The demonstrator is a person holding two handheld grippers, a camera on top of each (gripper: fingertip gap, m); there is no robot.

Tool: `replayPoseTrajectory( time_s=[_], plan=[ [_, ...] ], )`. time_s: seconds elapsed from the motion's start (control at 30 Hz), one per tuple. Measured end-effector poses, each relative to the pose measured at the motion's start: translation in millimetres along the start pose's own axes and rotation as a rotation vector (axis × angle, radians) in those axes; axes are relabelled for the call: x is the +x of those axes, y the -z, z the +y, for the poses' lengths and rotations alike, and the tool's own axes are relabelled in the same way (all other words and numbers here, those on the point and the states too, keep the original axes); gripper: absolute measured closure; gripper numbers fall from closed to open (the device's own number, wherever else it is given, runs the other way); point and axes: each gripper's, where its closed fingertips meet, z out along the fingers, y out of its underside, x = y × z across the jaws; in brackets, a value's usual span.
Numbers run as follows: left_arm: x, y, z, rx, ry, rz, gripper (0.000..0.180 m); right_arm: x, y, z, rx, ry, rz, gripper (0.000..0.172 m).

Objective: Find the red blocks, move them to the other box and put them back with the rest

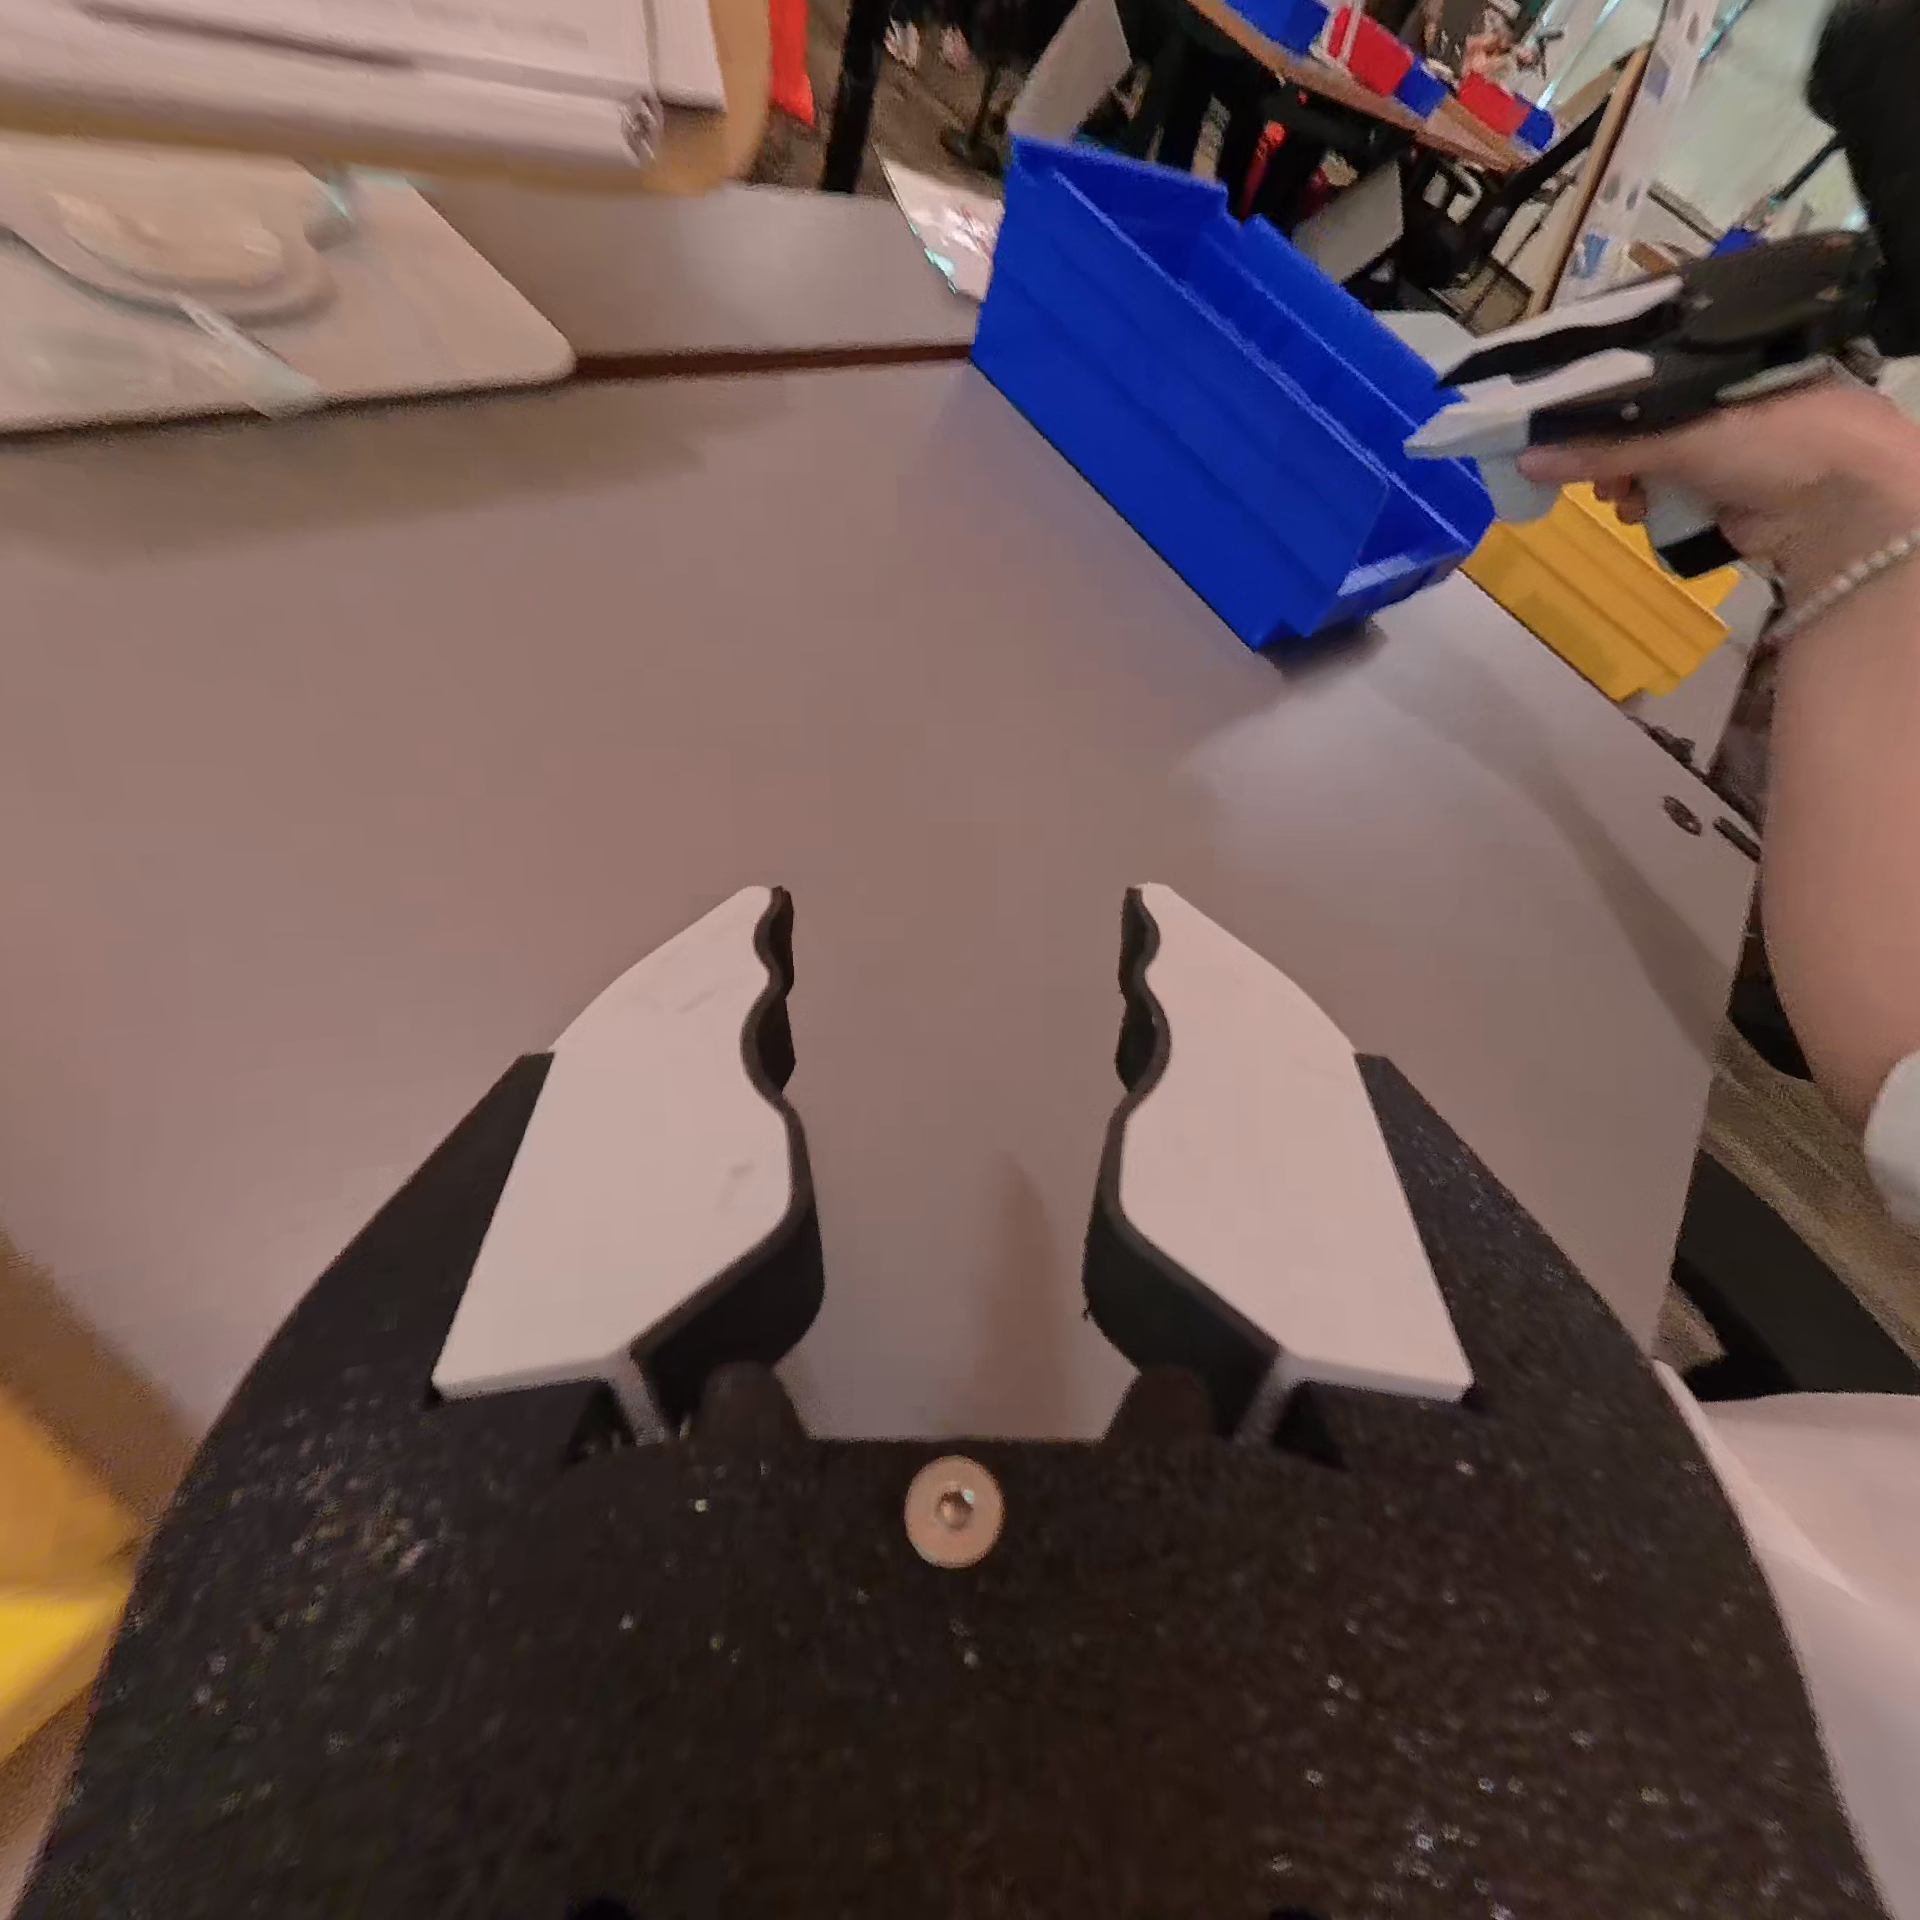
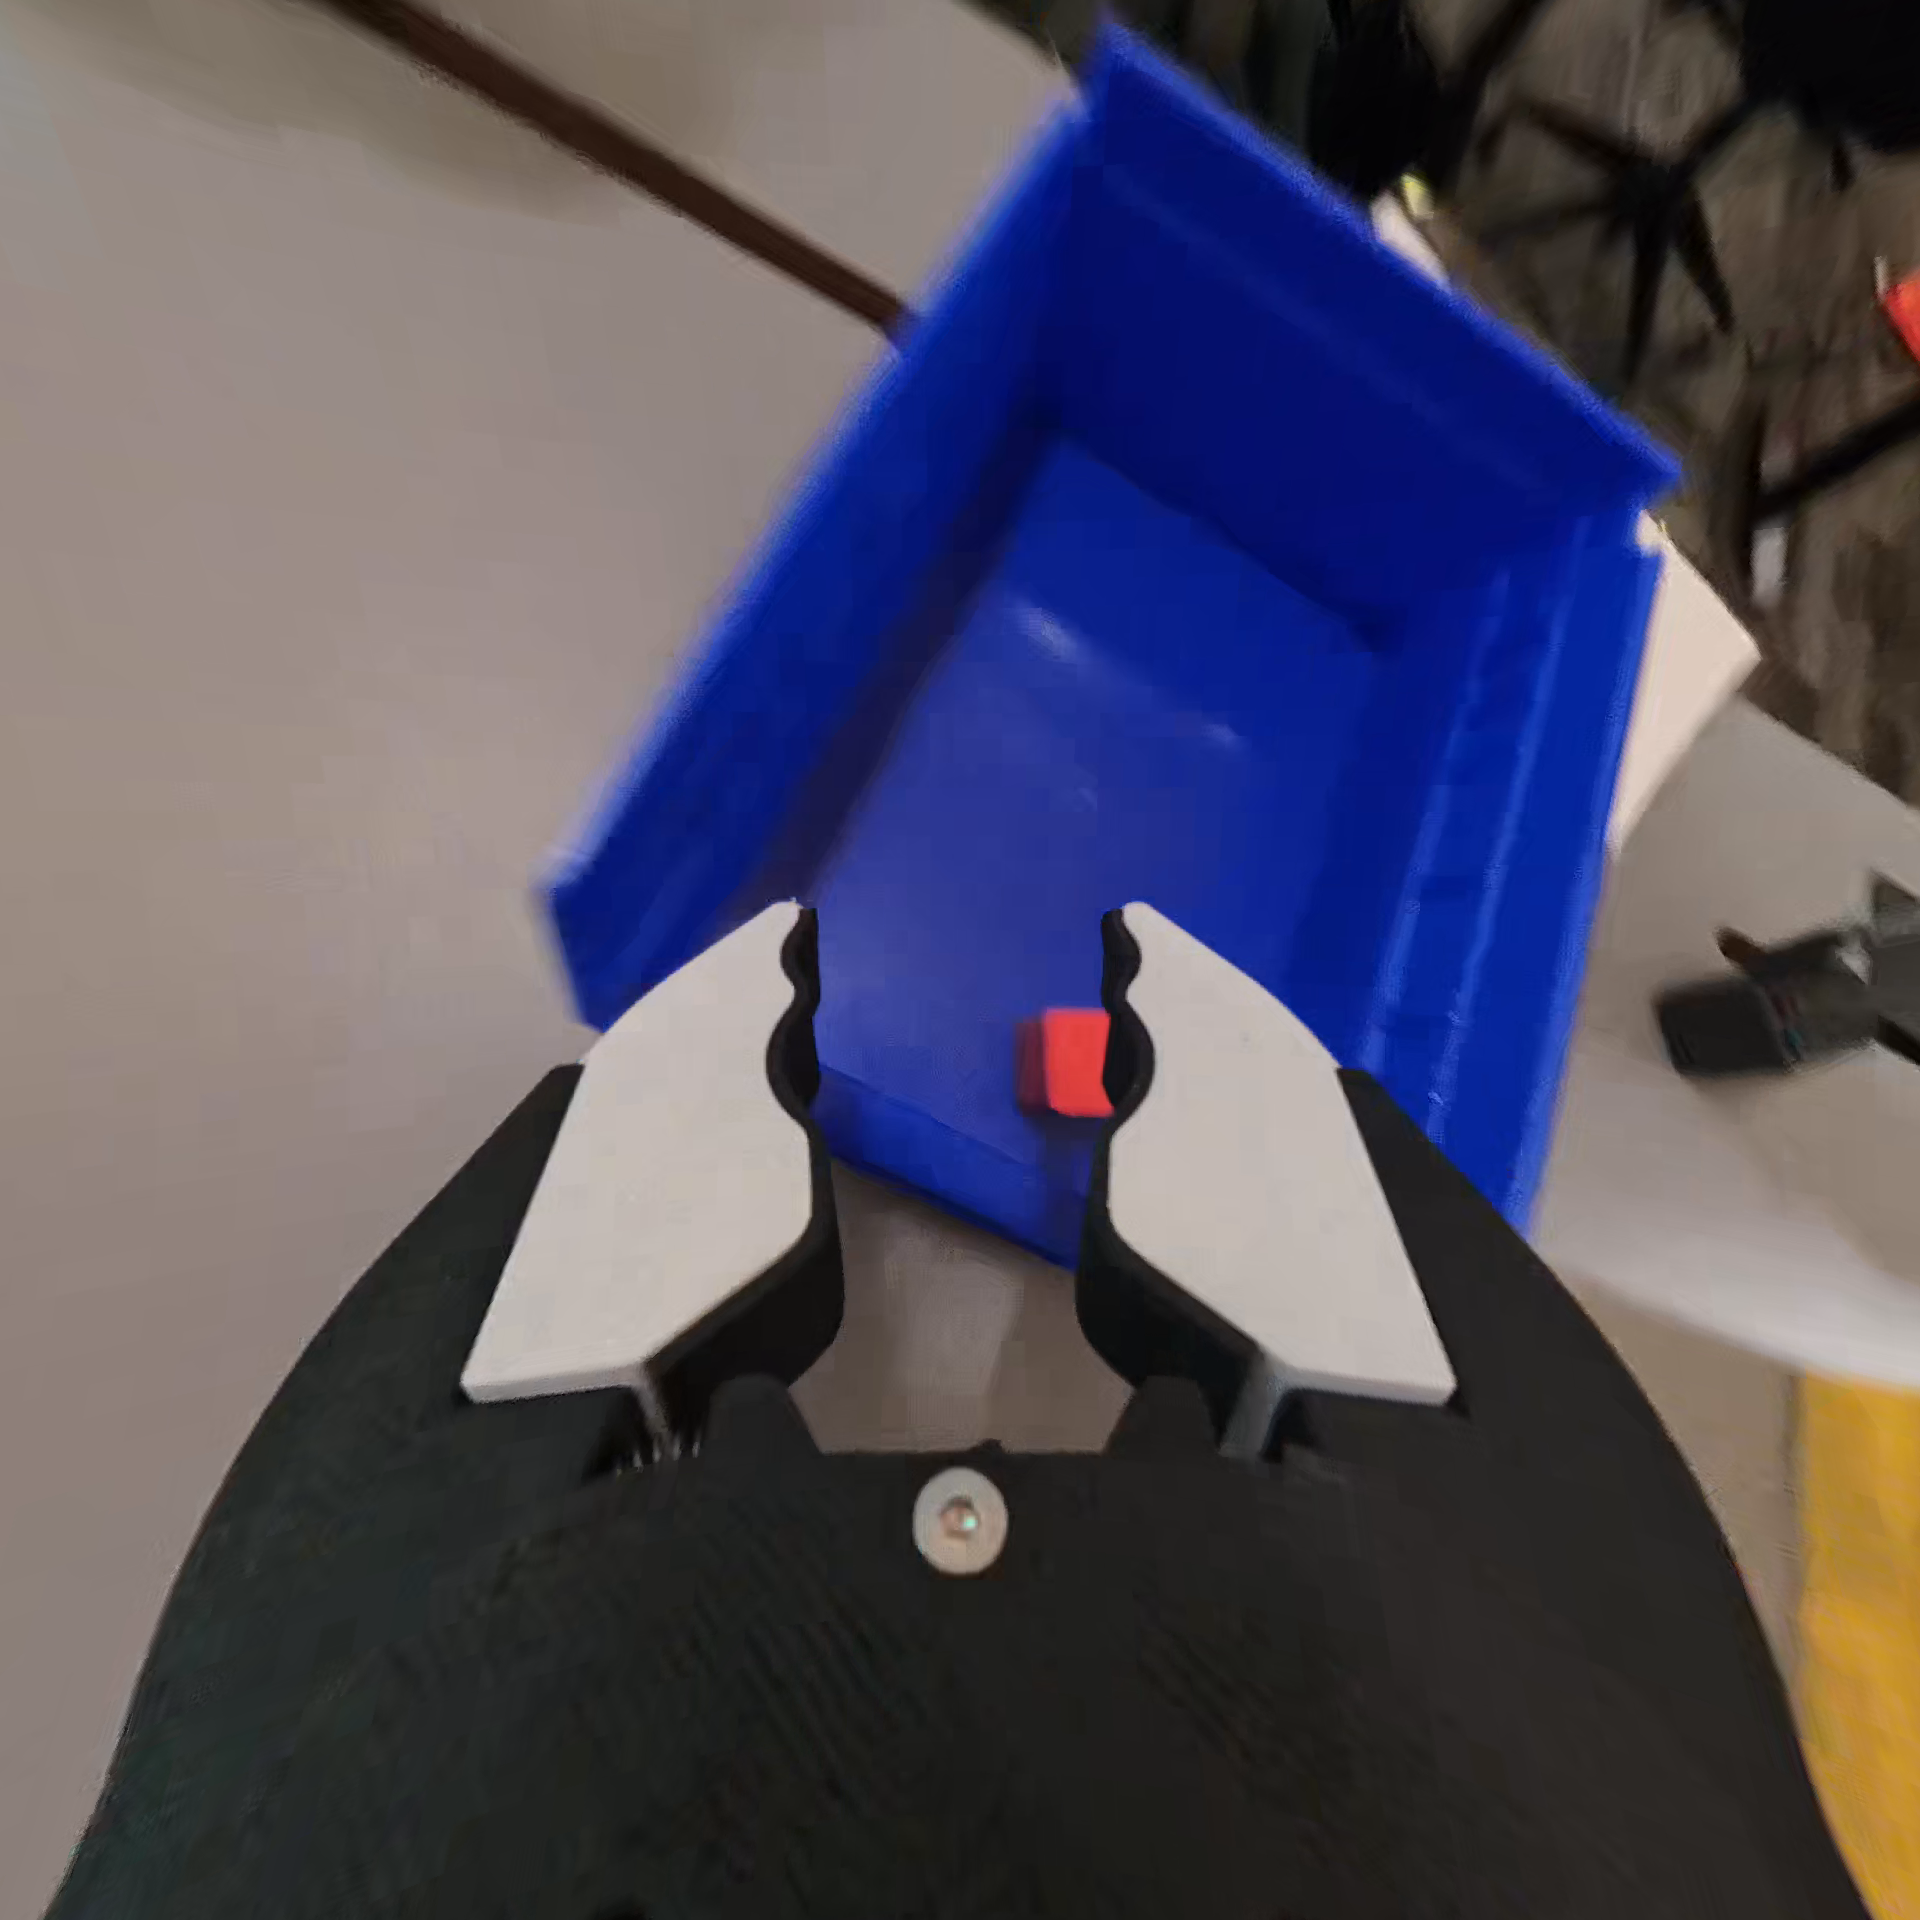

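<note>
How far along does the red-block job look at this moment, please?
Done: one red block is in the blue box. In hand: nothing; the right gripper and left gripper are both open. Left: other reds, if any, and the return; neither shows.

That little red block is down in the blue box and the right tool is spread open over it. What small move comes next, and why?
Probably lift the right tool up and away from the blue box. Its fingers stand apart, with a clear gap on one side of the red block, which appears to be inside the box, so nothing seems left to hold here.
</note>
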Motion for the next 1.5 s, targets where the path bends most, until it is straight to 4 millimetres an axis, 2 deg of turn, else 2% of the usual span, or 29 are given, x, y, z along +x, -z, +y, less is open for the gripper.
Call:
replayPoseTrajectory(
  time_s=[0.07,0.17,0.27,0.33,0.43,0.57,0.67,0.8,0.87,0.97,1.17,1.37,1.43,1.5],
  plan=[
    [-18,25,-16,0.042,-0.04,-0.093,0.122,-32,15,-20,0.142,-0.003,-0.083,0.119],
    [-57,70,-37,0.079,-0.085,-0.279,0.125,-74,35,-38,0.284,0.043,-0.157,0.119],
    [-106,110,-48,0.039,-0.095,-0.469,0.129,-103,48,-42,0.347,0.089,-0.179,0.119],
    [-138,125,-52,-0.022,-0.104,-0.537,0.129,-117,49,-41,0.363,0.087,-0.197,0.119],
    [-183,122,-50,-0.175,-0.184,-0.542,0.14,-137,47,-40,0.382,0.062,-0.238,0.119],
    [-234,96,-39,-0.397,-0.275,-0.498,0.142,-158,45,-37,0.401,0.043,-0.283,0.119],
    [-266,82,-22,-0.565,-0.152,-0.513,0.142,-167,46,-31,0.391,0.05,-0.275,0.118],
    [-292,74,2,-0.738,0.115,-0.575,0.134,-171,46,-19,0.389,0.035,-0.265,0.118],
    [-300,70,6,-0.751,0.212,-0.6,0.132,-170,46,-14,0.379,0.007,-0.267,0.118],
    [-302,62,6,-0.733,0.326,-0.577,0.131,-167,46,-9,0.377,-0.011,-0.269,0.118],
    [-307,64,21,-0.843,0.348,-0.609,0.13,-165,41,-5,0.374,-0.033,-0.281,0.118],
    [-314,57,23,-0.813,0.361,-0.637,0.14,-169,37,-3,0.37,-0.037,-0.298,0.118],
    [-316,56,20,-0.797,0.352,-0.641,0.145,-169,37,-2,0.367,-0.028,-0.297,0.118],
    [-317,56,16,-0.776,0.341,-0.64,0.159,-168,38,-1,0.365,-0.034,-0.29,0.117]
  ],
)
